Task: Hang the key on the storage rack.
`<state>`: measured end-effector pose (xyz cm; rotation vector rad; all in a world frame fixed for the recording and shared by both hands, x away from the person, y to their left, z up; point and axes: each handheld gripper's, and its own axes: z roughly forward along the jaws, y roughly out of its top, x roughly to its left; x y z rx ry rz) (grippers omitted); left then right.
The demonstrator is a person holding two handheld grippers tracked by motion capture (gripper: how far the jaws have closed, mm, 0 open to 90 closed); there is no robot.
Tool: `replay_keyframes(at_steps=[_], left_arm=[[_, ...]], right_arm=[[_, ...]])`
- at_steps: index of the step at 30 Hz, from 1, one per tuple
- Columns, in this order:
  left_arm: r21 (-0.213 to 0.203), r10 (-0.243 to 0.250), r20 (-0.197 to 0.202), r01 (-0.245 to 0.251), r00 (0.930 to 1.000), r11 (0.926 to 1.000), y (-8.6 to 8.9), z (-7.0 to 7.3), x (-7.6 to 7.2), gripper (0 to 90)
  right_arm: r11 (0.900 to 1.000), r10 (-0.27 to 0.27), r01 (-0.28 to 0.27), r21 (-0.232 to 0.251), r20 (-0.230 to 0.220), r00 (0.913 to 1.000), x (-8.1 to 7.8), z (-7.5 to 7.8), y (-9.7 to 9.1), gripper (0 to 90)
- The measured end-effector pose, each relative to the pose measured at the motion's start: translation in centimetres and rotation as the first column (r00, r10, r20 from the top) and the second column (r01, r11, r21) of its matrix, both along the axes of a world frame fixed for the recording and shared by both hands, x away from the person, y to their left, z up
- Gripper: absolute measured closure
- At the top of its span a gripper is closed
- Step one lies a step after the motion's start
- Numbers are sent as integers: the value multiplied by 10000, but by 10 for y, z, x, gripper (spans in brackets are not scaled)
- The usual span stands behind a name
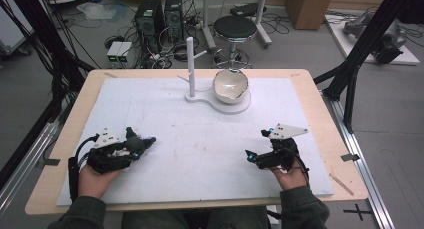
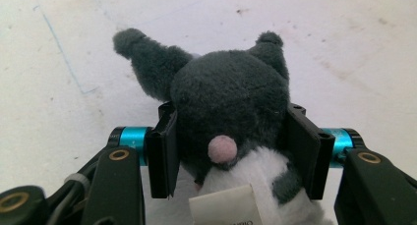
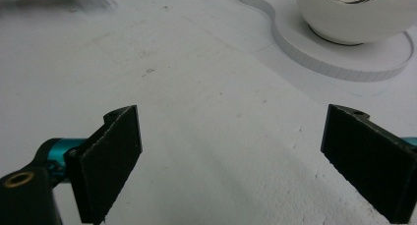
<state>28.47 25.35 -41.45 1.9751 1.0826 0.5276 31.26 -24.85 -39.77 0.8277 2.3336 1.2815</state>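
A dark grey and white plush toy (image 2: 228, 117) with a pink nose and a white tag sits between the jaws of my left gripper (image 2: 231, 151), which is shut on its head. In the high view that left gripper (image 1: 142, 144) rests at the left of the white board with the plush toy (image 1: 131, 143) in it. My right gripper (image 1: 255, 146) lies at the right side of the board, and in the right gripper view its jaws (image 3: 231, 161) stand wide apart with bare board between them. A white bowl (image 1: 230, 85) sits on a white stand (image 1: 240, 107) at the far middle.
A white upright post (image 1: 190, 64) rises from the stand beside the bowl. The white board (image 1: 200, 149) covers most of the wooden table (image 1: 60, 139). Behind the table stand a black stool (image 1: 235, 29), computer towers (image 1: 150, 16) and cables on the floor.
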Motion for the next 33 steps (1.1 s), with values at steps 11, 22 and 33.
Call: replay_keyframes(at_steps=[11,22,33], left_arm=[[-757,-624,464,658,9970,9950,4,11,-6,456],[-1147,-1204,843,1296,9891,9849,0,19,-9,454],[-1462,-1431,1053,1576,9841,9766,-6,27,-10,454]], right_arm=[[10000,2,-2,-11,13,10000,0,0,0,74],[10000,44,-44,24,24,10000,-1,0,0,74],[9999,101,-101,40,15,9999,0,1,1,74]])
